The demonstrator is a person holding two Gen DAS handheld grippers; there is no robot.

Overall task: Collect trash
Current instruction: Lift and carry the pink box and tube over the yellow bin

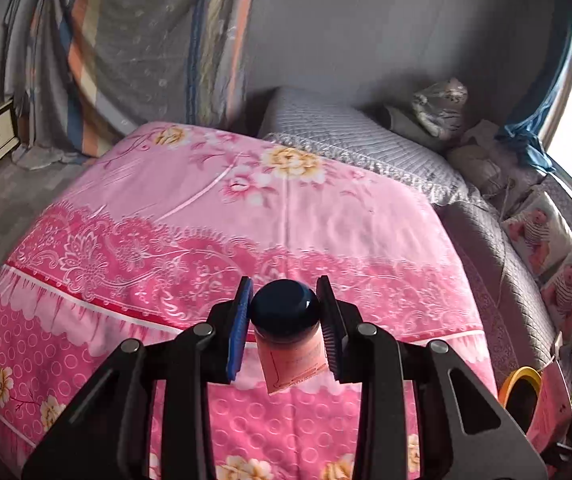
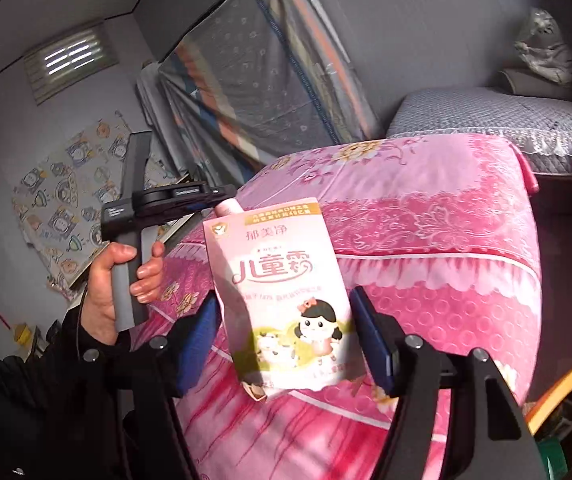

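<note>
Left claw (image 1: 286, 320) is clamped on a small pink tube with a dark round cap (image 1: 286, 328). Right claw (image 2: 286, 336) grips a flat pink printed pouch (image 2: 282, 292). Both are lifted above the pink floral bed (image 1: 246, 200); binning them likely remains.

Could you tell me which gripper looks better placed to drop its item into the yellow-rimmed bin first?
Probably the right gripper: it holds the pink pouch, and the yellow-rimmed bin looms close at its lower right. The left gripper, clamping the tube, sees the bin farther off.
</note>
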